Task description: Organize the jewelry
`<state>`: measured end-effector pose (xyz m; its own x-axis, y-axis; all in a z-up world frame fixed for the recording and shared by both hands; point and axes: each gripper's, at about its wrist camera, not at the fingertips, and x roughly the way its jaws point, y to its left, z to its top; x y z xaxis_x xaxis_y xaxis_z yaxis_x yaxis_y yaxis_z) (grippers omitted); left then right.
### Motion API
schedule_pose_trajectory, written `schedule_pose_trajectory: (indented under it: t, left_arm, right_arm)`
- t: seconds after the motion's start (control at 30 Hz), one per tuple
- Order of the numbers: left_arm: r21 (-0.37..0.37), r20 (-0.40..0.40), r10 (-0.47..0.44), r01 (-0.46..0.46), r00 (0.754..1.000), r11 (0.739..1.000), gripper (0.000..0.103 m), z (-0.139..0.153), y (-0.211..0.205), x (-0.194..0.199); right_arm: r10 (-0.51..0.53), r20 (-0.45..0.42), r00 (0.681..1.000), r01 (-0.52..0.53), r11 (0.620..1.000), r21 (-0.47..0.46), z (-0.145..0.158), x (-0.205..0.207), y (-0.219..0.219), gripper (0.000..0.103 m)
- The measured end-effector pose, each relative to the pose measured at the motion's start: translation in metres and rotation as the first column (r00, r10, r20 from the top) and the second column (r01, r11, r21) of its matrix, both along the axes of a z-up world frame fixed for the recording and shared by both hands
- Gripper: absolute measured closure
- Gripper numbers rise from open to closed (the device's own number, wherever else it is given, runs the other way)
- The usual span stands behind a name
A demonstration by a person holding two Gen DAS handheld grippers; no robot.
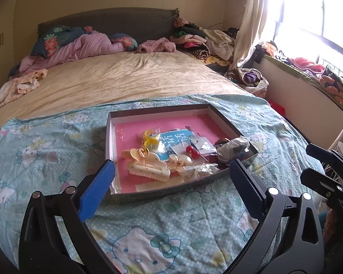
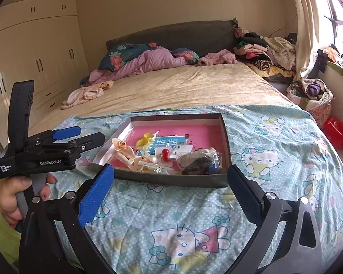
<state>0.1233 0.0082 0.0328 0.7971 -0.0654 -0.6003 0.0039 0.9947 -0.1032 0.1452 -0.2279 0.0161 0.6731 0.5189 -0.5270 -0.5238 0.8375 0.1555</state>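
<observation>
Jewelry (image 1: 171, 157) sits in the box (image 1: 224, 118) on the blanket (image 1: 45, 141); left gripper (image 1: 171, 171) and right gripper (image 2: 170, 175) both spread wide, holding nothing.

**What the two views leave unclear**

The clear packets (image 1: 203, 147) in the tray (image 1: 219, 116) hold pieces too small to identify, and the dark bundle in plastic (image 2: 199, 161) cannot be made out. The tray's near wall (image 2: 171, 179) hides whatever lies just behind it. In the left wrist view the right tool (image 1: 327, 175) is cut off by the right edge, its fingertips out of sight. The hand (image 2: 11, 196) is cropped at the left edge. The window (image 1: 308, 11) is blown out white.
</observation>
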Motion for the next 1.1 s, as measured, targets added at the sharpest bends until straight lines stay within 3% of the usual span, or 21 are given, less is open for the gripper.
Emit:
schedule_pose_trajectory:
  t: [0.17, 0.33, 1.1]
  left_arm:
    - [-0.055, -0.032, 0.005, -0.006, 0.999, 0.998, 0.009, -0.015, -0.005, -0.028]
    - [-0.055, -0.057, 0.006, -0.009, 0.998, 0.998, 0.010, -0.026, -0.011, -0.043]
    - [-0.081, -0.074, 0.018, -0.024, 0.997, 0.996, 0.009, -0.031, -0.011, -0.059]
  right_arm:
    - [-0.009, 0.003, 1.000, 0.009, 1.000, 0.003, -0.004, -0.013, -0.009, 0.004]
    - [-0.015, -0.014, 1.000, 0.015, 1.000, 0.001, -0.012, -0.023, -0.015, 0.004]
    - [0.007, -0.037, 0.999, -0.009, 0.998, -0.064, -0.025, -0.037, -0.011, 0.004]
